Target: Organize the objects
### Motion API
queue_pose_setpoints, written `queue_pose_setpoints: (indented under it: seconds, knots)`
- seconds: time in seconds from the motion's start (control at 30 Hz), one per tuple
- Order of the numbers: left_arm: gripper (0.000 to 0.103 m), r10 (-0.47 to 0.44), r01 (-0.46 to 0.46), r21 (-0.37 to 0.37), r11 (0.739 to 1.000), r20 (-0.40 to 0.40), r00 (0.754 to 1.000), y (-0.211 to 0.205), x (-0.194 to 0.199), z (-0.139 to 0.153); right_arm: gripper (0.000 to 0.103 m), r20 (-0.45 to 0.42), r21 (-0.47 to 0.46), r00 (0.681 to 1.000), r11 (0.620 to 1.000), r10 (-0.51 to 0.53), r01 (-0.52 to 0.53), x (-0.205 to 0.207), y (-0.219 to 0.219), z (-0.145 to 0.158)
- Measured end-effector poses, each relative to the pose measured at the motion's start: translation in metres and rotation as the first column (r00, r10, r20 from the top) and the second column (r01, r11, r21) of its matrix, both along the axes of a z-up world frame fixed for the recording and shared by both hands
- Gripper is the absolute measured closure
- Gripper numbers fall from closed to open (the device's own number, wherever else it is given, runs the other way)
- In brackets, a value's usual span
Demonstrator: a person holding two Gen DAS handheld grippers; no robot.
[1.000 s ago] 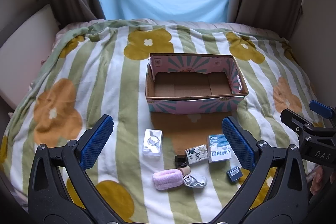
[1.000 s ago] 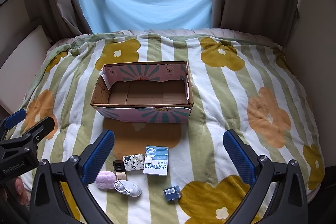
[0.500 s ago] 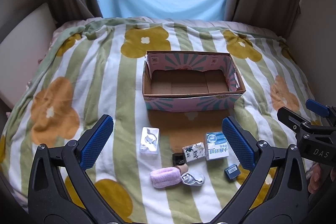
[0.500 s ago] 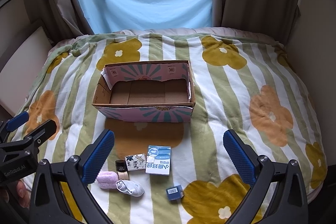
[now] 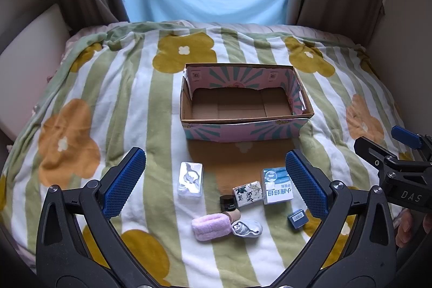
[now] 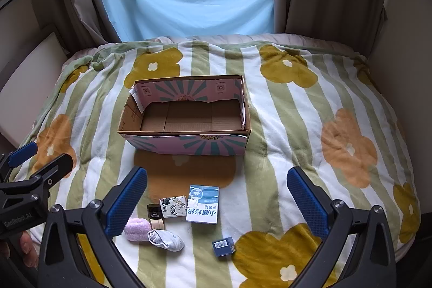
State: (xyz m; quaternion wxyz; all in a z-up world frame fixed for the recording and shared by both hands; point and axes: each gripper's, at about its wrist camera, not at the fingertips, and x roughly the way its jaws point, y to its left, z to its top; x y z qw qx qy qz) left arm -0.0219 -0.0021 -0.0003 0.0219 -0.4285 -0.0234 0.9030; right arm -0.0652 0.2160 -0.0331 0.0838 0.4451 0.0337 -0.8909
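— Holding anything in the left gripper (image 5: 213, 181) or the right gripper (image 6: 217, 200)?

— No. Both sets of fingers (image 5: 124, 181) spread wide, pinching nothing, up above the bed (image 5: 121, 104).

— Why so high?

— Probably to look over the small things near the bed's front edge before picking one.

— And under the fingers?

— A clear packet (image 5: 190, 178), black jar (image 5: 228, 202), flowery pouch (image 5: 247, 193), pink roll (image 5: 212, 227), rolled sock (image 5: 247, 227), little blue box (image 6: 223, 246) with a barcode, and a white-blue box (image 6: 203, 204) with Chinese writing, too small to read.

— Going where?

— Likely into the open cardboard box (image 6: 186, 145), near the bed's middle, nothing inside yet.

— Any words on the tools?

— "DAS" on the right one, "GenRobot.AI" on the left.
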Motion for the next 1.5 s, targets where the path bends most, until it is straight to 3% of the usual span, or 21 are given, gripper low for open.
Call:
queue_pose_setpoints:
  seconds: [0.27, 0.4, 0.57, 0.93, 1.23, 1.5]
  knots:
    - [0.000, -0.008, 0.008, 0.020, 1.000, 0.023, 1.000, -0.003, -0.001, -0.009, 0.001, 0.013, 0.003, 1.000, 1.000, 0.007, -0.007, 0.000, 0.001, -0.008]
    - [0.000, -0.010, 0.011, -0.006, 1.000, 0.029, 1.000, -0.006, -0.004, -0.011, 0.001, 0.026, 0.012, 1.000, 1.000, 0.010, -0.010, -0.005, 0.004, -0.012]
    - [0.000, 0.018, -0.019, 0.018, 1.000, 0.069, 0.997, -0.030, -0.011, -0.022, 0.000, 0.055, 0.026, 0.998, 1.000, 0.009, -0.010, -0.011, 0.009, -0.026]
    - [0.000, 0.025, -0.029, 0.015, 0.999, 0.217, 0.976, -0.055, -0.027, -0.115, 0.001, 0.194, 0.041, 0.981, 0.999, -0.010, 0.002, -0.022, 0.008, -0.105]
    - [0.004, 0.000, 0.004, -0.013, 1.000, 0.288, 0.957, -0.053, -0.053, -0.194, 0.001, 0.274, 0.038, 0.961, 0.999, -0.022, 0.012, -0.034, -0.005, -0.180]
    - [0.010, -0.010, 0.023, -0.036, 0.999, 0.330, 0.944, -0.054, -0.072, -0.248, 0.001, 0.315, 0.024, 0.949, 1.000, -0.025, 0.018, -0.045, -0.019, -0.225]
